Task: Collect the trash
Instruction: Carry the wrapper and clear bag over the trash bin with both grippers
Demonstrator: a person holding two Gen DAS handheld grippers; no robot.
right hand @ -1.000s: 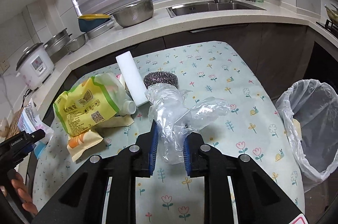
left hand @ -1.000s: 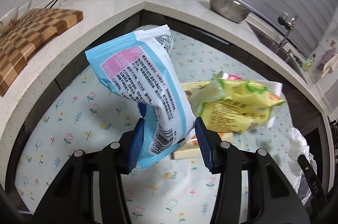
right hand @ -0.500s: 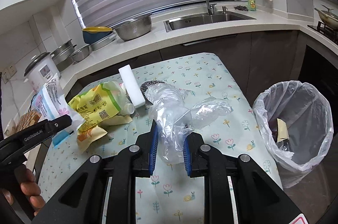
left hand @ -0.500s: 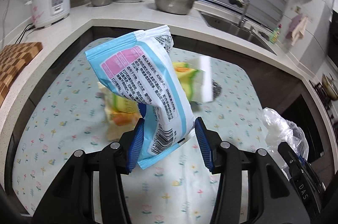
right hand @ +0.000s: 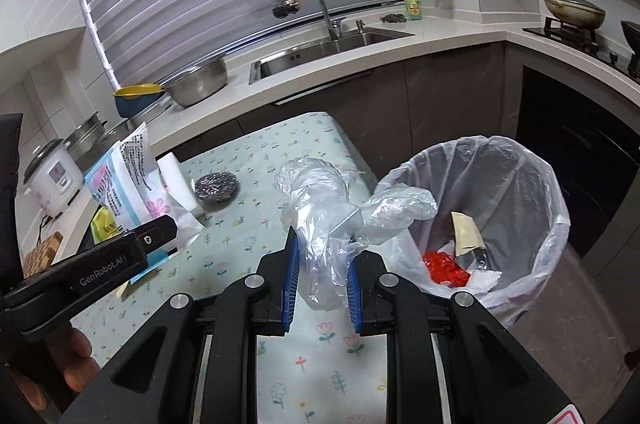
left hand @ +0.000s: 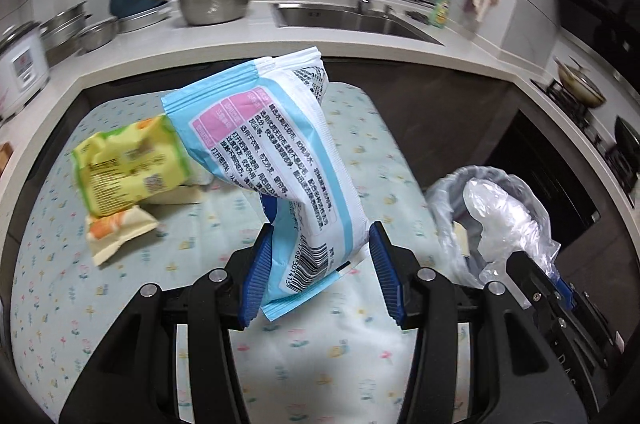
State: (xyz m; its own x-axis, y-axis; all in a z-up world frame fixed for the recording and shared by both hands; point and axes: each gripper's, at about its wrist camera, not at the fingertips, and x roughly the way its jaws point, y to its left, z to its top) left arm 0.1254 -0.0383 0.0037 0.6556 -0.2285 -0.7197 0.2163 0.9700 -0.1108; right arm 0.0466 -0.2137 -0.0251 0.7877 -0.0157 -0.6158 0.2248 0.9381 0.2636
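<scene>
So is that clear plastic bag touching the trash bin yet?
Cannot tell. In the right wrist view the plastic bag, clamped in the right gripper, overlaps the bin rim, but no contact or gap shows plainly.

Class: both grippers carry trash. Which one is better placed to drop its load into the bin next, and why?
Probably the right gripper: its clear plastic bag already hangs beside the bin rim. The left gripper, holding the blue packet, is over the table, farther away.

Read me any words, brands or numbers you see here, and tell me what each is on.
"GenRobot.AI": side of the left gripper.
"DAS": body of the right gripper, partly cut off.
Chinese print and barcode digits on the blue and white packet: too small to read reliably.
Yellow snack bag: blurred.
Dish soap bottle label: unreadable.
</scene>
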